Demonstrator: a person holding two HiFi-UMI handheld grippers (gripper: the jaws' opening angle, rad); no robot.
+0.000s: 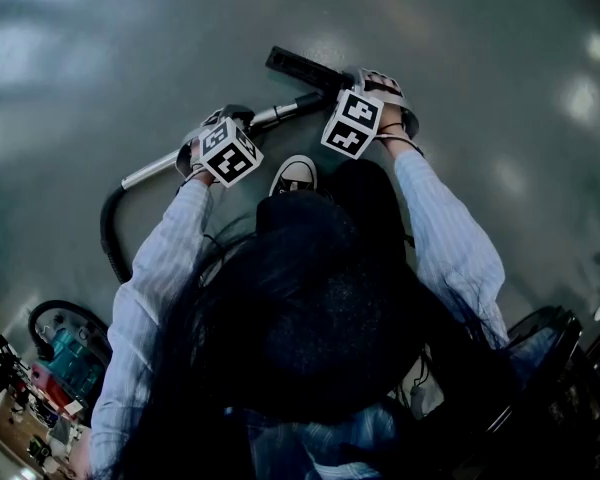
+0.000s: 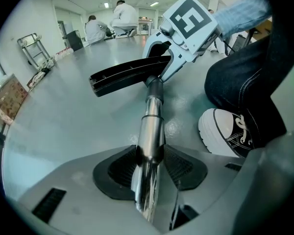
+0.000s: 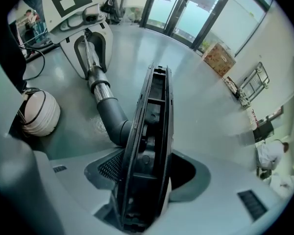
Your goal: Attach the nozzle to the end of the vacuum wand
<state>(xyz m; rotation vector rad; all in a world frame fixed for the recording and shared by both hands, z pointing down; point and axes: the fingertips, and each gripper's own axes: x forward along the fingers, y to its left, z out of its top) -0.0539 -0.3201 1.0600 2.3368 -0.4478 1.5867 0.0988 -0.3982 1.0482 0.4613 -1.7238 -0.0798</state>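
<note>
- left tool [image 2: 149,156]: jaws closed on the vacuum wand [image 2: 152,124], pads pressing the chrome tube from both sides. The tube runs straight ahead from the jaws, low over the floor [image 2: 63,111].
- right tool [image 3: 148,177]: jaws set wide and clamped on the nozzle [image 3: 149,141], a flat black floor head held on edge between the pads with its length running forward of the jaws.
- nozzle neck [image 3: 112,116]: grey elbow just left of the right tool's jaws, leading from the head to the wand's collared end. The two meet; whether they are fully seated cannot be told.
- shoe [image 2: 225,131]: black sneaker with a white toe, on the floor just right of the left tool, beside the wand.
- hose [image 1: 108,230]: black, curving away behind the left tool from the wand's rear end.
- teal canister [image 1: 65,358]: well behind the left tool.
- trolley [image 2: 34,48] and persons in white [image 2: 123,16]: far ahead of the left tool.
- cardboard box [image 3: 218,58] and glass doors [image 3: 181,6]: far ahead of the right tool.
</note>
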